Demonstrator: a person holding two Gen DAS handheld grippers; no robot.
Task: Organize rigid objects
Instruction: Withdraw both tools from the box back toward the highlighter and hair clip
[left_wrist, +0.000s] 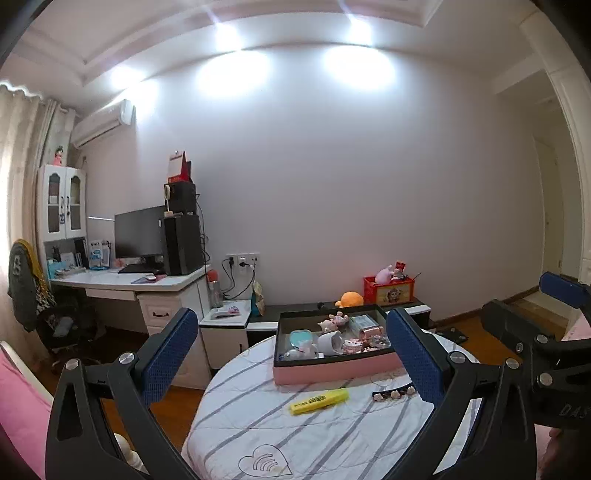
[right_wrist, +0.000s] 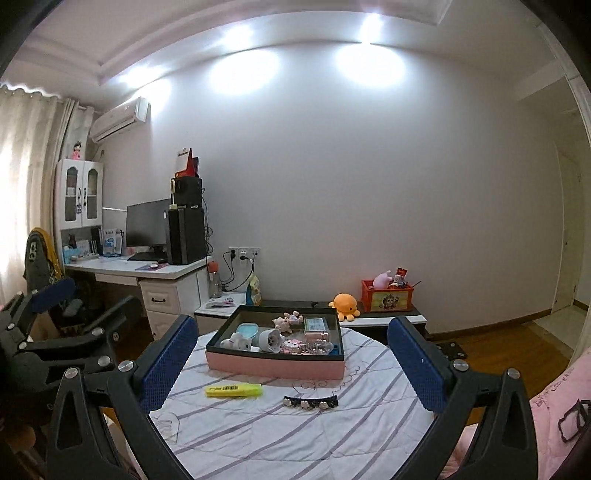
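Highlighter (right_wrist: 233, 390) lies on the table (right_wrist: 295, 435) before both open jaws.

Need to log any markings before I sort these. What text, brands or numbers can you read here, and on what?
"DAS": partial raised lettering on the right gripper's black body, cut off by the frame edge.
Yellow highlighter: dark print on its barrel, too blurred to read.
Red box on the low cabinet: a picture label, no legible words.
Pink fabric at right: dark lettering, unreadable.
Items in the pink tray: nothing legible.
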